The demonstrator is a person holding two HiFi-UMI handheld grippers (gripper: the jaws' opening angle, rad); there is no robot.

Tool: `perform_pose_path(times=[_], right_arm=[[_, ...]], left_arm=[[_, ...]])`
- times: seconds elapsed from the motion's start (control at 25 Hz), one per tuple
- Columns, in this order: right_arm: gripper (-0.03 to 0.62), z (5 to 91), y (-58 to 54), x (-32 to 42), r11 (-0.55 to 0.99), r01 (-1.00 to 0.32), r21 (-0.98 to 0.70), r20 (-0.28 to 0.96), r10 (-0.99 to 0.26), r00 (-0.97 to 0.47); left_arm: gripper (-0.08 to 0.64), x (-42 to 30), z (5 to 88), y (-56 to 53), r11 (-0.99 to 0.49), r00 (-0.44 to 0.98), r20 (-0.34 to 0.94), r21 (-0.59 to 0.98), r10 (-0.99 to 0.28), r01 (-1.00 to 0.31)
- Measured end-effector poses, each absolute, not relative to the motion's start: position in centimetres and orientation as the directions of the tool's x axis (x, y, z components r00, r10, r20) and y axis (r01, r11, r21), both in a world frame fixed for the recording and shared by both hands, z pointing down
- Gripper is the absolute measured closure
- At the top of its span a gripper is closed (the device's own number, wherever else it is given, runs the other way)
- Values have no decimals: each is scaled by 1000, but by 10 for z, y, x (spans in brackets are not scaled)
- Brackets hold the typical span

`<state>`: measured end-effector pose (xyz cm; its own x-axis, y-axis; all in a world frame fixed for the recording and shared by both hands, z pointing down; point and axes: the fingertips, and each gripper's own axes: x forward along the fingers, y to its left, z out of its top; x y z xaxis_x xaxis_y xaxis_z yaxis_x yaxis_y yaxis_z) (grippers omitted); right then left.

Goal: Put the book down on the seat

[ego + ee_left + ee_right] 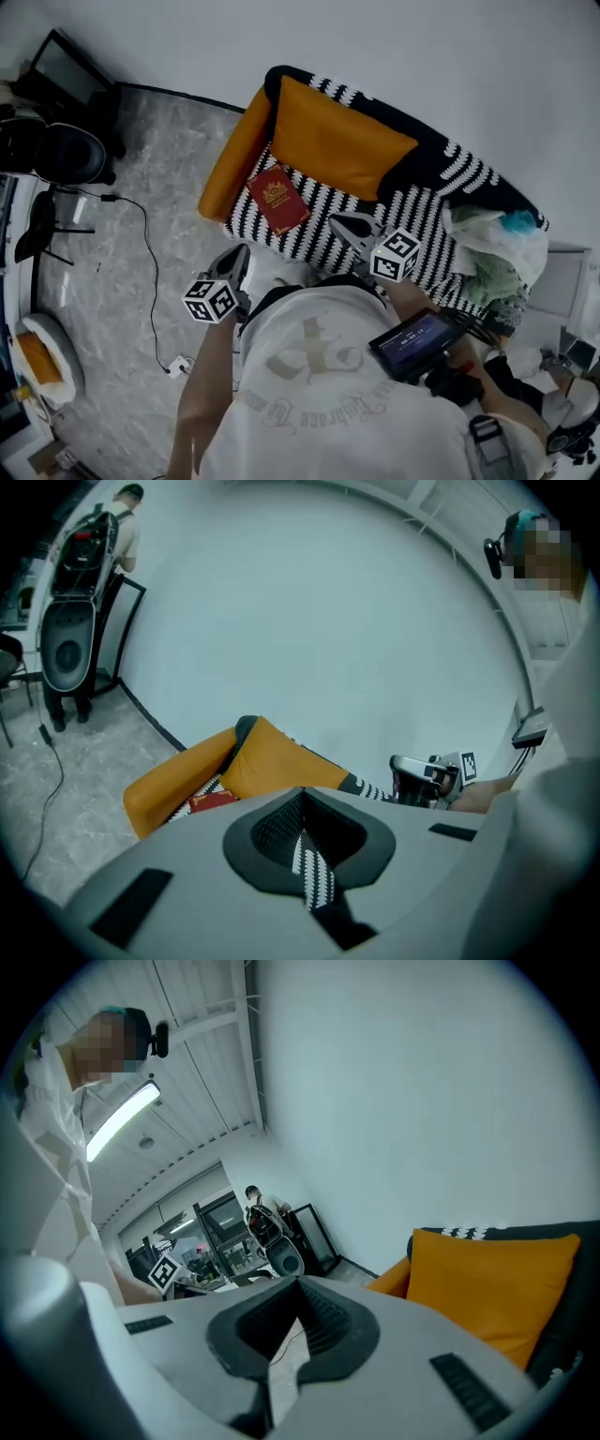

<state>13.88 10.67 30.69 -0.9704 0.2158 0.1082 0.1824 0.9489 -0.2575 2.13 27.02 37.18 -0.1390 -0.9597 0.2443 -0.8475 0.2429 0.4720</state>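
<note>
Red book (pixel 277 199) lies flat on the striped seat (pixel 422 212) beside the orange cushion (pixel 337 141), job apparently done, as my left gripper (pixel 238 253) and right gripper (pixel 341 223) hang just short of it, jaws pressed together, empty.

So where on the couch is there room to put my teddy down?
The stripy seat is bare in the middle, between the red book and the pile of clothes, in front of the orange cushion. The end with the clothes is crowded.
</note>
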Motion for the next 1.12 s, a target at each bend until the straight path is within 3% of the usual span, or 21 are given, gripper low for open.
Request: perform_pose_path(times=[1.12], right_arm=[[578,319,181,135,976,118,-185,130,143,-981]], left_arm=[[549,19,359,317,140,-68,189,401,-980,-905]])
